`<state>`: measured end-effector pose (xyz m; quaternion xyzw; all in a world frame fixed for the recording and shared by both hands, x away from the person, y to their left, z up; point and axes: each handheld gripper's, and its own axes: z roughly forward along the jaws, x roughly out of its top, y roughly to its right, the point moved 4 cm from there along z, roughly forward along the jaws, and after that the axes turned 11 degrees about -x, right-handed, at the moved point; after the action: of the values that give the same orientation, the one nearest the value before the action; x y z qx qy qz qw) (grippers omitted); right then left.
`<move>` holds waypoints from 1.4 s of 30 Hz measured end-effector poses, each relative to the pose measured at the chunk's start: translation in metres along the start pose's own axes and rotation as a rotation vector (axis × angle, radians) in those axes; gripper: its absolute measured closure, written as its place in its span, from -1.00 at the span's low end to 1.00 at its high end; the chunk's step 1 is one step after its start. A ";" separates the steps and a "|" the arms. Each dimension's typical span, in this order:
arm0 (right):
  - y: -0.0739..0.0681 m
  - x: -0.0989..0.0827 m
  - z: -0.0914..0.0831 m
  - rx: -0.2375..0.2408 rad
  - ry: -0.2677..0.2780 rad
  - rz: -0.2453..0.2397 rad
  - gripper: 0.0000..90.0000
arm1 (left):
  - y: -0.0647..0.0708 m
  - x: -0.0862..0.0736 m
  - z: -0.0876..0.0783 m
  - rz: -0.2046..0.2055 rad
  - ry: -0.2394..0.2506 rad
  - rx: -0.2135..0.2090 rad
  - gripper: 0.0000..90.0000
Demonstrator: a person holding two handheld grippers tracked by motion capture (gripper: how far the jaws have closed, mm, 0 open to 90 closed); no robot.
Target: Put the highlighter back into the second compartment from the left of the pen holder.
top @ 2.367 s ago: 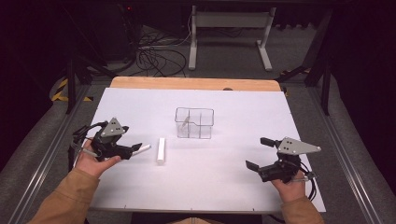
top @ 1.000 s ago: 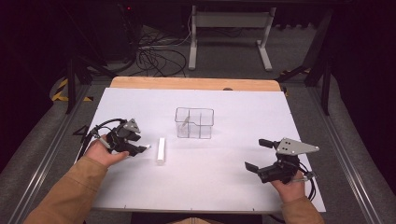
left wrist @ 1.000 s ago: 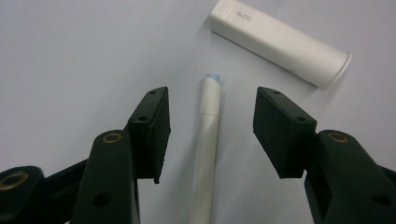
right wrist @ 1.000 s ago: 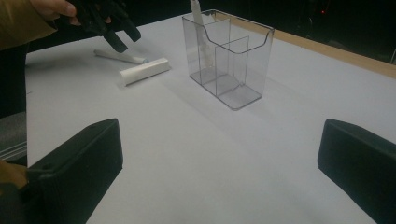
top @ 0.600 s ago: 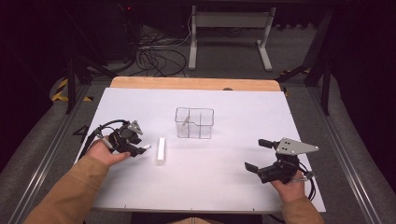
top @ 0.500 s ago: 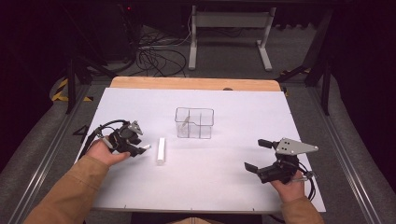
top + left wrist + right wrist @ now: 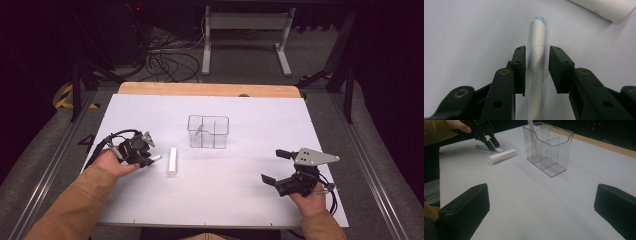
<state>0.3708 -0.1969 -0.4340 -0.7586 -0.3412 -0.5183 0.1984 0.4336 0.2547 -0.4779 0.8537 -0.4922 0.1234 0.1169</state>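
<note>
A thin white pen (image 7: 537,57) with a pale blue tip lies flat on the white table, left of centre (image 7: 156,158). My left gripper (image 7: 537,72) points down over it, a jaw on each side. The jaws have just been closing, and narrow gaps still show between pads and pen. It is seen from above (image 7: 149,159) and from across the table (image 7: 490,144). A short white bar (image 7: 172,161) lies just right of the pen (image 7: 502,155). My right gripper (image 7: 275,166) rests near the table's right front, jaws wide open with nothing between them (image 7: 542,197).
A clear divided plastic box (image 7: 208,132) stands mid-table with a white stick (image 7: 530,125) leaning in one compartment. The table's wooden far edge (image 7: 210,89) runs behind it. Cables and a stand's feet lie on the floor beyond.
The left gripper has tipped down and shifted slightly right over the pen, its jaws narrowing around it. The right gripper, bar and box have not moved.
</note>
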 end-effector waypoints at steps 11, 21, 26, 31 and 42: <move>0.000 -0.001 0.002 0.002 -0.008 -0.003 -0.99 | 0.000 0.001 0.004 0.040 -0.045 -0.001 0.73; 0.000 -0.002 0.002 0.004 -0.008 -0.003 -0.99 | 0.000 0.002 0.004 0.046 -0.053 0.008 0.74; 0.000 -0.002 0.002 0.005 -0.007 -0.002 -0.99 | 0.000 0.003 -0.002 0.040 -0.022 0.012 0.74; -0.001 -0.002 0.002 0.006 -0.006 -0.002 -0.99 | 0.001 0.004 -0.012 0.033 0.029 0.014 0.74; -0.001 -0.002 0.002 0.008 -0.005 0.000 -0.99 | 0.010 0.011 -0.033 0.051 0.084 0.042 0.74</move>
<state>0.3710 -0.1954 -0.4362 -0.7592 -0.3437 -0.5151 0.2004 0.4272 0.2512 -0.4425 0.8373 -0.5057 0.1721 0.1164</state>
